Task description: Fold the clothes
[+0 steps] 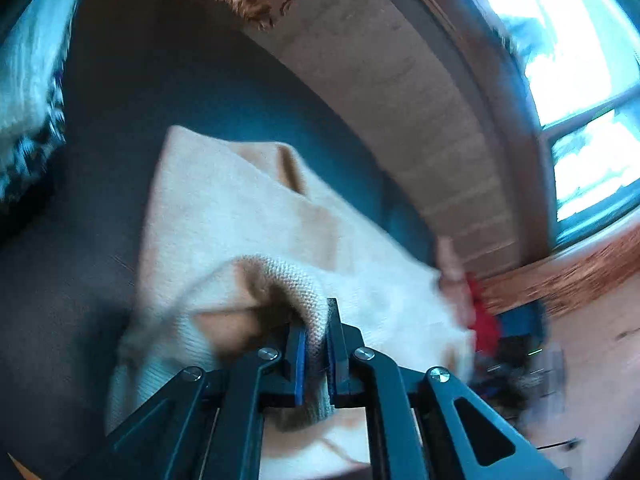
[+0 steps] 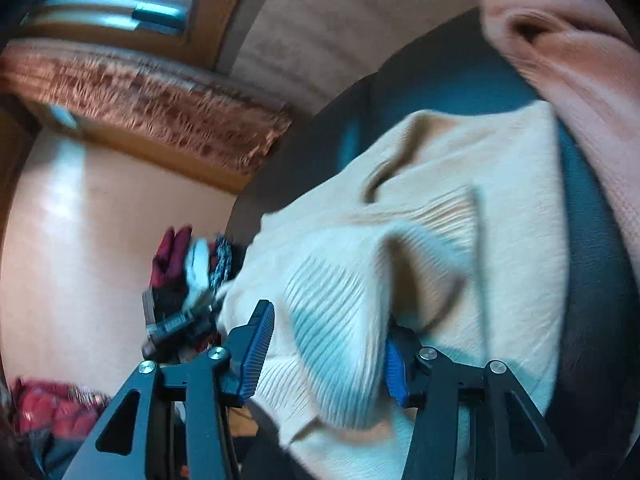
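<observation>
Two grippers worked one cream knit sweater, which lay on a dark grey cushioned surface, probably a sofa or bed. The left gripper was clamped on a fold of the knit edge, cloth bunched tight between its blue pads and rising toward 11 o'clock in its view. My reading: that pinch kept the raised edge under control while it was laid over the body of the garment.

The right gripper had its jaws parted, with the ribbed hem sitting loosely between the blue pads and not pressed by either. Judged as a release: the hem seemed set down where the fold wanted it. Fold not yet flat; the cloth humped at centre.

A pink garment lay at 1 to 3 o'clock in the right wrist view, apart from the sweater's hem, its lower edge close to the sweater's far side. A white and dark patterned textile sat at 9 to 10 o'clock in the left view.

Room: pale wall behind the surface, bright window at 2 o'clock in the left view, light wood floor, brown patterned curtain or fringe, red and dark clothes heaped on the floor. Both views were blurred.
</observation>
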The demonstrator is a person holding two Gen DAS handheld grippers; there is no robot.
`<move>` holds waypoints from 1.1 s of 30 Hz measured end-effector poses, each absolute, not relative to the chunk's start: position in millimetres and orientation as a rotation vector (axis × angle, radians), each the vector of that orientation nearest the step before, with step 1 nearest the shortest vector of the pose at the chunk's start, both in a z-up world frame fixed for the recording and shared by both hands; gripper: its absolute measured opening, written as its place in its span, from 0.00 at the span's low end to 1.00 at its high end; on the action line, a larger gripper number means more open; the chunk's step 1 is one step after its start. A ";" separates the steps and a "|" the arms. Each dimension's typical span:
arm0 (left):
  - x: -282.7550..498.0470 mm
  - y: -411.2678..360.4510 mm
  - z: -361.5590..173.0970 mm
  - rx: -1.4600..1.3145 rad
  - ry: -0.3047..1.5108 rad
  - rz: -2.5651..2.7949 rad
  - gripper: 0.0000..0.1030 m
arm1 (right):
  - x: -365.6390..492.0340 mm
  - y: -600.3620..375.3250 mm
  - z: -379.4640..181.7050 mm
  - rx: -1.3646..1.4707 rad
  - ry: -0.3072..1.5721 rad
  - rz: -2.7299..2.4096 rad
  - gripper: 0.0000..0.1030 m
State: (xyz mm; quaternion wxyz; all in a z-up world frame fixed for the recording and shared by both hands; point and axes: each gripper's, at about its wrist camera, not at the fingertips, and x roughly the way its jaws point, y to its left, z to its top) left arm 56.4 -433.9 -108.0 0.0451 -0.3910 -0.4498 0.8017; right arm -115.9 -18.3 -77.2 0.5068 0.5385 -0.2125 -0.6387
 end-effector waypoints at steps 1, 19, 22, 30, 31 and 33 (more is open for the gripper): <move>57.2 -433.2 -104.6 -1.168 -1.388 2.435 0.06 | -114.0 -18.9 -76.1 1.297 -0.512 -1.514 0.50; 16.4 -448.5 -97.8 -1.246 -1.391 2.753 0.20 | -176.0 34.3 -103.9 1.200 -1.046 -1.680 0.78; 22.2 -443.3 -84.9 -1.218 -1.302 2.797 0.22 | -166.5 37.3 -85.2 1.169 -0.887 -1.763 0.80; 50.1 -421.7 -72.5 -1.346 -0.558 3.021 0.25 | -138.0 1.9 -60.3 1.139 -0.274 -1.989 0.80; 48.3 -414.3 -73.2 -1.360 -0.446 3.026 0.25 | -135.7 -3.9 -63.7 1.152 -0.224 -1.995 0.80; 41.4 -399.7 -71.3 -1.374 -0.244 3.028 0.25 | -134.2 -13.2 -74.1 1.187 -0.161 -1.998 0.80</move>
